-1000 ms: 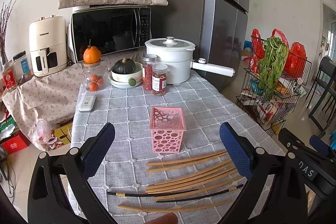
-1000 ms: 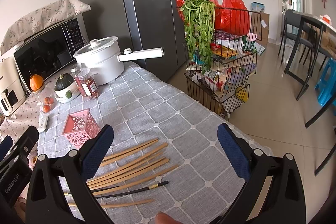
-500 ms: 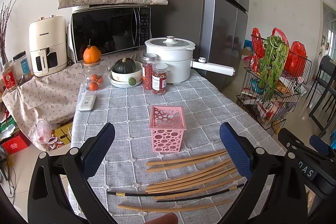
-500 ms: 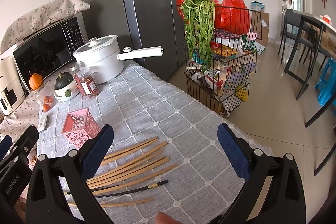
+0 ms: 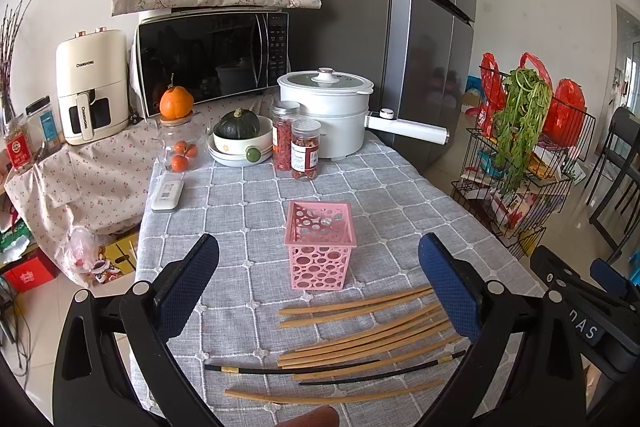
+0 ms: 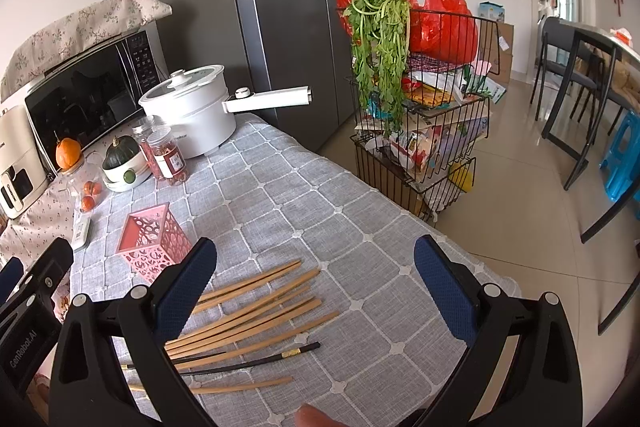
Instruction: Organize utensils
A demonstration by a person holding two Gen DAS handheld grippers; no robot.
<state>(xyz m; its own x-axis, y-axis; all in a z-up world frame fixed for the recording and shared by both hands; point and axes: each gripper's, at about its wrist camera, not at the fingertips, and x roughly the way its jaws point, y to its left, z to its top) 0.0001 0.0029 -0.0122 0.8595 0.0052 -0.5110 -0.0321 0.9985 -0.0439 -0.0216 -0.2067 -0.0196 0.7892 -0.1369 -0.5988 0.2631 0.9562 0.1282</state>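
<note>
Hovering wide apart above the bench's (image 5: 248, 195) near edge, the left hand-held gripper (image 5: 318, 291) and right hand-held gripper (image 6: 316, 291) hold nothing, while the chopsticks (image 5: 360, 343) lie scattered just before the upright pink basket (image 5: 320, 247).

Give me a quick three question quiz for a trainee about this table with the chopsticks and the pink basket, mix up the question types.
1. True or false: the pink basket already holds chopsticks.
2. Multiple choice: the black chopsticks lie (A) inside the basket, (B) on the tablecloth among the wooden chopsticks, (C) on the white pot.
3. Fill in: the left gripper and the right gripper are both ____ and hold nothing.

Key: 1 false, the basket stands upright and empty. 2 B. 3 open.
</note>
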